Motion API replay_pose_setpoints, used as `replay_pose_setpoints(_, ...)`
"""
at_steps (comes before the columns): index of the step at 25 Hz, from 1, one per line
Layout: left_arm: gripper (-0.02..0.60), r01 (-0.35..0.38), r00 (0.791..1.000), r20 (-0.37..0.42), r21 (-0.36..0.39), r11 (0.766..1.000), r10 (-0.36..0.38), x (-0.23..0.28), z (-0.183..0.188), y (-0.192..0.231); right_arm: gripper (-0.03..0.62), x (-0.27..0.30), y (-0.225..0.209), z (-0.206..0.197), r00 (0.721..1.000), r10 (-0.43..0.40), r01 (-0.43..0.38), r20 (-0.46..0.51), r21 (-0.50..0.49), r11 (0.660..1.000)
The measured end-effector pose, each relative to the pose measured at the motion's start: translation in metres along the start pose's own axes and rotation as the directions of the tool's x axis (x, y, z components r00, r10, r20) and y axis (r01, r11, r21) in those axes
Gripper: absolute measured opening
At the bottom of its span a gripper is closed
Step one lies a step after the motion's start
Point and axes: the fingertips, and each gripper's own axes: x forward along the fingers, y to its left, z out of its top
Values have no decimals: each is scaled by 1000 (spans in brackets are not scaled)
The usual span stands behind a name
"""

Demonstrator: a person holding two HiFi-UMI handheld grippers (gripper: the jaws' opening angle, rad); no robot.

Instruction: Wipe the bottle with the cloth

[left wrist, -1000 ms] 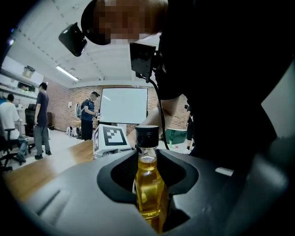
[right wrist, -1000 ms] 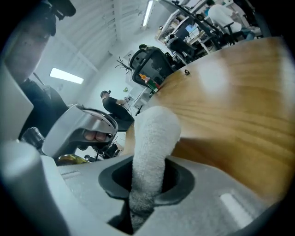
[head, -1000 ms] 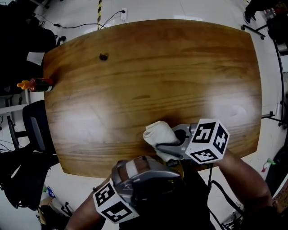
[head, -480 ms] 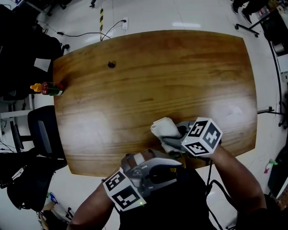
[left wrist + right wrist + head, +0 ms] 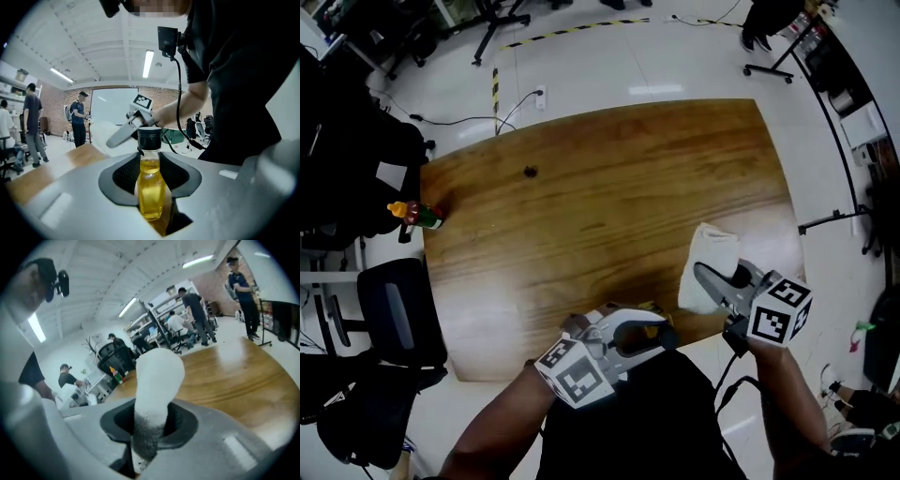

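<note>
Wooden table (image 5: 609,187) fills the middle of the head view, top bare apart from two small items noted last. Black office chair (image 5: 394,314) stands off the table's 8 o'clock corner. Left gripper (image 5: 661,330) is at 6 o'clock, just off the table's near edge, jaws pointing toward 3 o'clock. Right gripper (image 5: 705,281) is at 4 o'clock over the table's near right corner, jaws pointing toward 11 o'clock, apart from the left gripper. Right jaws: drawn in close and clamped on the cloth (image 5: 157,376). The cloth is a white bundled wad, lower end pinched between the pads, rounded upper end standing well out past the jaw tips toward 12 o'clock in the right gripper view. In the head view the cloth lies at 2 o'clock from the left gripper, not touching it. Left jaws: about half open, pads pressed on either side of the bottle (image 5: 150,192). The bottle is clear glass with yellow liquid and a black cap (image 5: 149,137), upright and centred between the pads, neck and cap rising above the jaw tips. In the left gripper view the right gripper and cloth show at 10 o'clock of the cap, behind it; contact cannot be told there. Red sauce bottle (image 5: 417,215) with an orange cap lies at the table's 9 o'clock edge. Small dark object (image 5: 531,172) sits at 11 o'clock on the top, too small to identify.
</note>
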Motion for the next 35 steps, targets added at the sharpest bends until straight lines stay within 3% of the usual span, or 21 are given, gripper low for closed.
replay_pose_setpoints(3, 146, 8, 1000, 10, -18, 1000, -8, -1, -4, -2, 72, -45, 33, 29, 988, 31, -40, 155, 57, 998)
replay_pose_setpoints(7, 146, 43, 999, 10, 0, 999, -43, 5, -5, -1, 72, -77, 86, 40, 965, 127, -135, 229, 19, 991)
replay_pose_setpoints(12, 146, 106, 994, -20, 12, 994, -105, 8, -5, -1, 72, -74, 125, 23, 967, 156, -146, 202, -62, 987)
replay_pose_setpoints(17, 146, 141, 990, -20, 14, 990, -141, 1, -8, 0, 72, -44, 141, 3, 983, 106, -73, 149, -217, 973)
replay_pose_setpoints(25, 146, 139, 990, -12, 10, 990, -139, 3, -8, -1, 72, -31, 137, -12, 993, 12, 34, 116, -391, 920)
replay_pose_setpoints(29, 146, 138, 990, -10, 17, 990, -138, 2, -9, -2, 72, -28, 140, -18, 995, -14, 63, 101, -502, 862)
replay_pose_setpoints(35, 146, 134, 991, -11, 26, 991, -133, -1, -11, -2, 72, -37, 142, -23, 997, -65, 80, 47, -551, 830)
